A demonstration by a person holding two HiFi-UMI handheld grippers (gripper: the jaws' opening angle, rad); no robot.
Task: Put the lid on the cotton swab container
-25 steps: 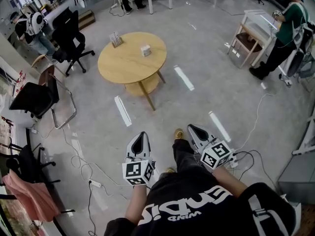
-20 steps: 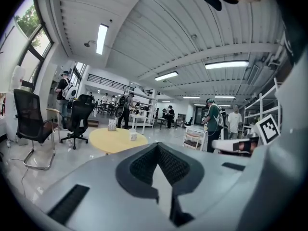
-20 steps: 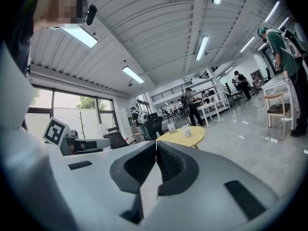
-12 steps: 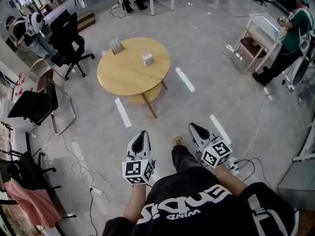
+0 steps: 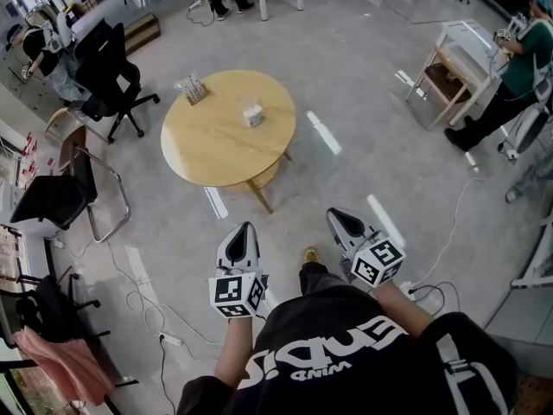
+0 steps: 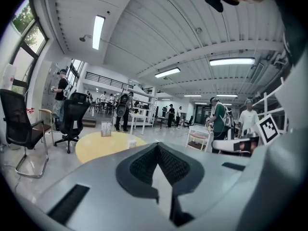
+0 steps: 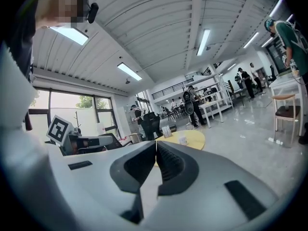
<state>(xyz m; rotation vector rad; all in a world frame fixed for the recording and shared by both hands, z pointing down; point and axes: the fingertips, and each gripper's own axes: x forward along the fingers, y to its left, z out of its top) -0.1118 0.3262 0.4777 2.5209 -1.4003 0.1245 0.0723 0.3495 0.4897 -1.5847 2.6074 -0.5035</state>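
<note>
A small pale container stands near the middle of a round wooden table, several steps ahead of me. It also shows small in the left gripper view and the right gripper view. A separate lid cannot be made out at this distance. My left gripper and right gripper hang in front of my body over the floor, far short of the table. In both gripper views the jaws meet tip to tip, with nothing between them.
A small rack with cards stands at the table's far left edge. Black office chairs are left of the table, and a white side table with a stool is at the right. Cables trail on the floor. People stand around the room.
The table has drawn nearer and lower in the head view as I walk toward it. Both grippers stay shut and empty and sit slightly higher in the view.
</note>
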